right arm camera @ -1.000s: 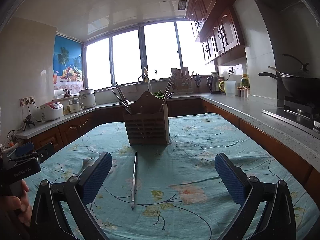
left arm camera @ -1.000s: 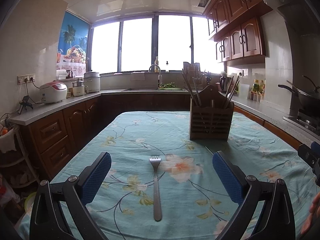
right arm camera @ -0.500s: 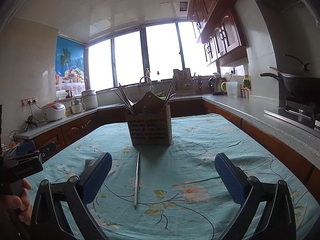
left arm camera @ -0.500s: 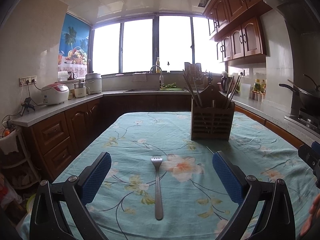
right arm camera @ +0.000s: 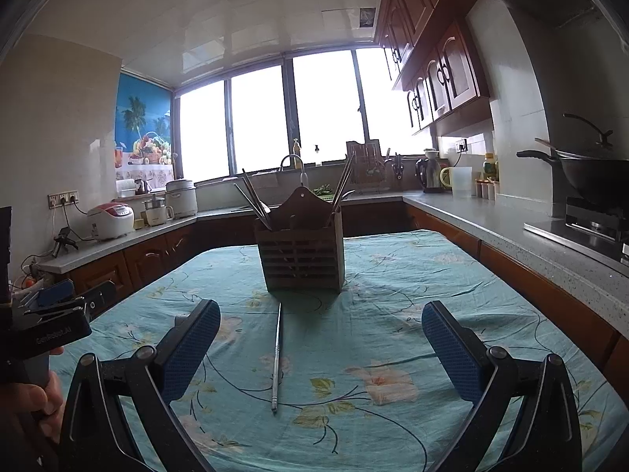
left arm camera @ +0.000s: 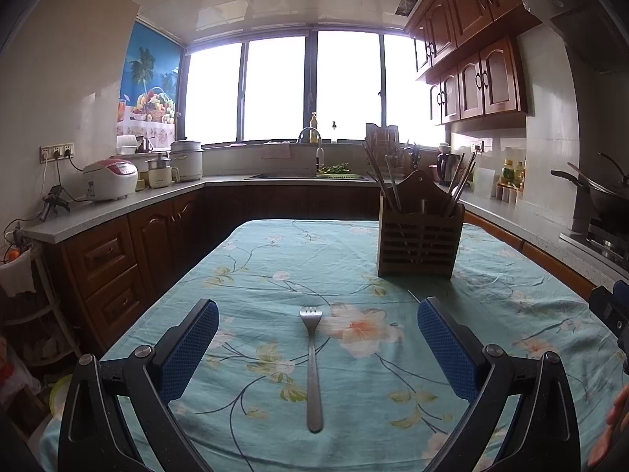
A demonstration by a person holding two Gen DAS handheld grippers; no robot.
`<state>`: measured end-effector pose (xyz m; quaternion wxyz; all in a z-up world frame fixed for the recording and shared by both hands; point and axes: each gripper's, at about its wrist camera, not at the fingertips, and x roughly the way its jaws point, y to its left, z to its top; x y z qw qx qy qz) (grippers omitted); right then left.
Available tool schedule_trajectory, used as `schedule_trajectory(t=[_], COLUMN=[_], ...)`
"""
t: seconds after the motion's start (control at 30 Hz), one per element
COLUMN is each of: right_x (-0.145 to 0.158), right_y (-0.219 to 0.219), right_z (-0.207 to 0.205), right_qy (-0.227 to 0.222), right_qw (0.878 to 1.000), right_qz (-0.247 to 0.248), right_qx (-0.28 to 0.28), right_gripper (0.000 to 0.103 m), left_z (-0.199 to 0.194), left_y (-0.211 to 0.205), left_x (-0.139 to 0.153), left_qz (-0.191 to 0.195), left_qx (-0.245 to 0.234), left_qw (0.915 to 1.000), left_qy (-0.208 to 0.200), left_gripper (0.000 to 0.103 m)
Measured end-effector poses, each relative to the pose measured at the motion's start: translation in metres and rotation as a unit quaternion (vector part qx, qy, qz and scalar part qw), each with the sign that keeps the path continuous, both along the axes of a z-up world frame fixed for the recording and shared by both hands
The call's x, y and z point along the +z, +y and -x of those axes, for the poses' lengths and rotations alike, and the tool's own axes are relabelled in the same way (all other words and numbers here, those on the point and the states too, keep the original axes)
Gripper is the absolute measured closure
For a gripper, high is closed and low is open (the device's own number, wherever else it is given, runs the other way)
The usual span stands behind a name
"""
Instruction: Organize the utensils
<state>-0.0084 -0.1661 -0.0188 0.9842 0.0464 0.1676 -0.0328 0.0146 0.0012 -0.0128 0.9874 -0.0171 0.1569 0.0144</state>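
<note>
Here, floral tablecloth (left arm camera: pixel 275 267), fork (left arm camera: pixel 313 358), chopstick (right arm camera: pixel 277 354), wooden holder (right arm camera: pixel 302 253), both jaws wide.

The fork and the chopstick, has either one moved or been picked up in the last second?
No. The fork and chopstick lie flat on the tablecloth, untouched. Both grippers, left and right, stay open; the views only drifted slightly.
</note>
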Motion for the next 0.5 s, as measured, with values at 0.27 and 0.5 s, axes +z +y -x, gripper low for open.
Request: schedule_trajectory(t=[0.27,0.5], right_x=[-0.0027,-0.0029], right_y=[-0.0014,-0.0026], right_z=[0.0008,0.0024], right_qy=[0.002,0.0], right_qw=[1.0,1.0], right_qz=[-0.002,-0.003], right_qx=[-0.001,-0.002], right_gripper=[0.0,0.0], left_z=[0.0004,0.0023], left_y=[-0.0004,-0.001], left_x=[-0.001,-0.0021], left_qz=[0.0,-0.001], left_qx=[0.002,0.003], left_qw=[1.0,1.0], left_qy=[0.001,-0.003], left_gripper=[0.001,0.001])
